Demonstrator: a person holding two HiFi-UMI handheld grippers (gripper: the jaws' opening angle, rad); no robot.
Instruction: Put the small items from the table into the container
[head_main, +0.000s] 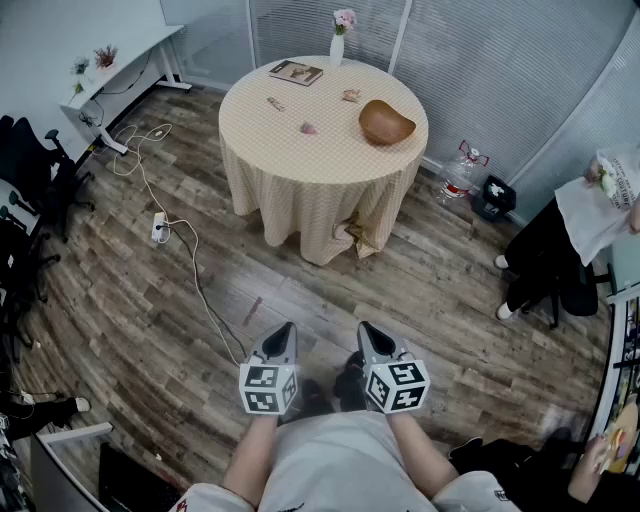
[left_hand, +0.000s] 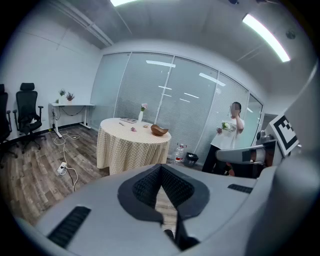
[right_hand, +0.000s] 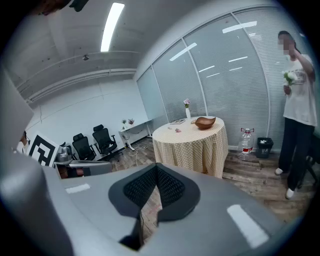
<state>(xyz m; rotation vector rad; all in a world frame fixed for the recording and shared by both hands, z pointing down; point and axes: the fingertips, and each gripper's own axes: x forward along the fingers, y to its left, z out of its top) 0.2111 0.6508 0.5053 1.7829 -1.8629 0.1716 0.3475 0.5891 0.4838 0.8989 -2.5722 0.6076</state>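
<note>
The left tongs (head_main: 283, 332) and the right tongs (head_main: 367, 331) are hovering side by side over the wooden floor (head_main: 150, 300), well apart from the round table (head_main: 300, 165). Each is keeping its jaws pressed together and gripping nothing. The small items (head_main: 309, 128) are lying on the checked cloth near the wooden bowl (head_main: 386, 122), while a book (head_main: 296, 72) and a flower vase (head_main: 337, 48) are sitting at the far edge.

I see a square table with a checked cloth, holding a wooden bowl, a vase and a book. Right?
Not quite: the table is round, not square, as the head view shows. The rest holds: it has a checked cloth and carries the wooden bowl, the vase and the book.
</note>
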